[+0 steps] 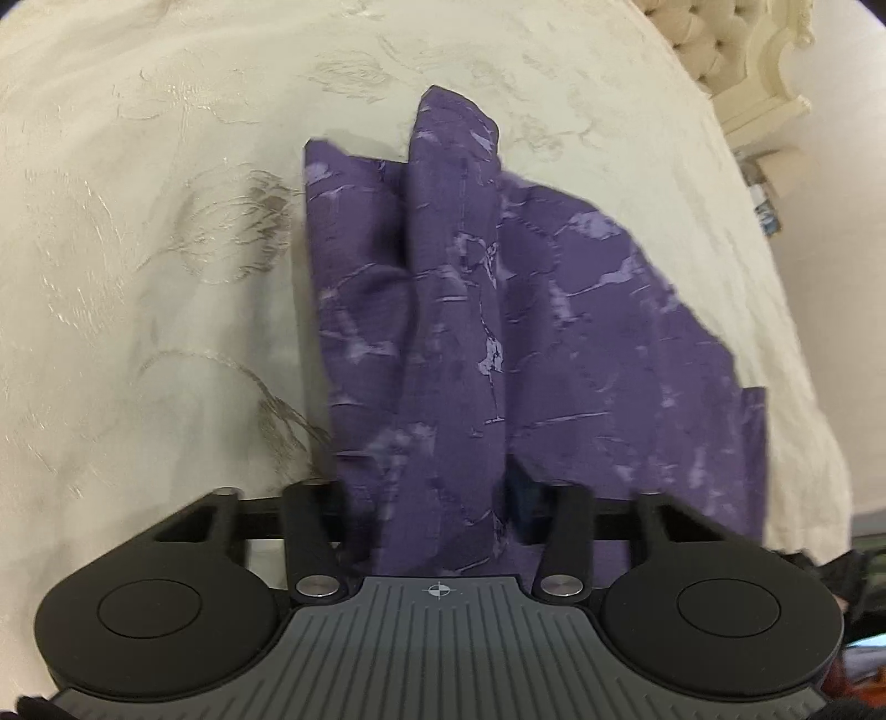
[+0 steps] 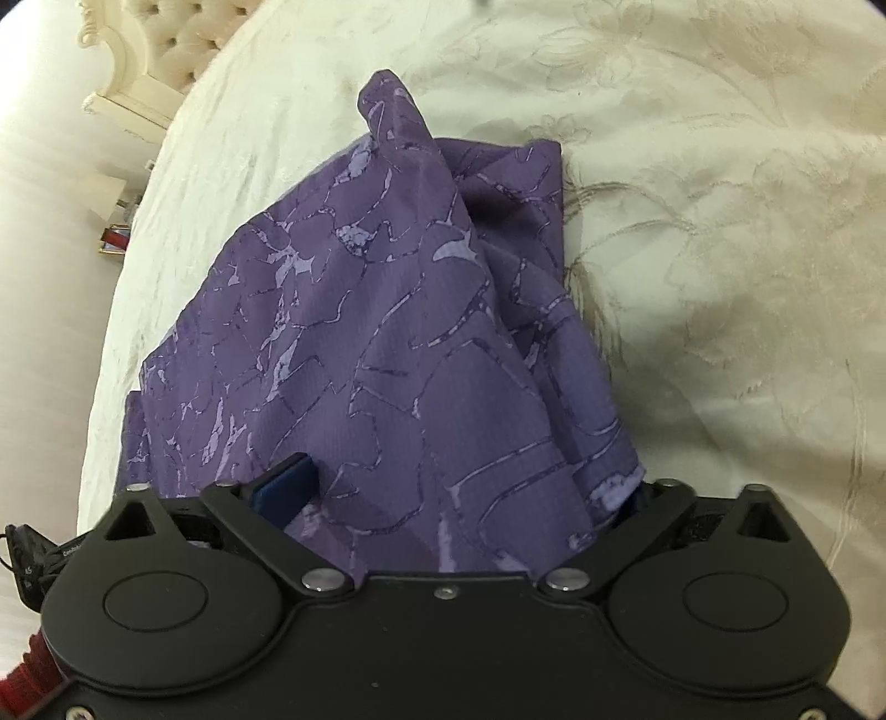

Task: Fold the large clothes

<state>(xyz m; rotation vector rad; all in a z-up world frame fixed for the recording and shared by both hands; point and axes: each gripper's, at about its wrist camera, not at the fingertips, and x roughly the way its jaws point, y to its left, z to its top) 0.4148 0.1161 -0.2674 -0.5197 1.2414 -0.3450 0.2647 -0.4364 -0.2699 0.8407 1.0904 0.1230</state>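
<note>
A purple garment [image 1: 498, 310] with a pale marbled print lies partly folded on a cream bedspread [image 1: 138, 249]. My left gripper [image 1: 437, 498] is shut on the garment's near edge; cloth bunches between the fingers and hides the tips. In the right wrist view the same garment [image 2: 387, 332] drapes over my right gripper [image 2: 448, 498], which is shut on another part of the near edge. A blue finger pad [image 2: 288, 487] shows at its left. Both grippers hold the cloth raised off the bed.
The cream embroidered bedspread [image 2: 720, 249] fills both views. A tufted cream headboard [image 1: 736, 61] stands at the bed's end and also shows in the right wrist view [image 2: 160, 50]. The bed's edge [image 1: 803, 443] drops to the floor beside the garment.
</note>
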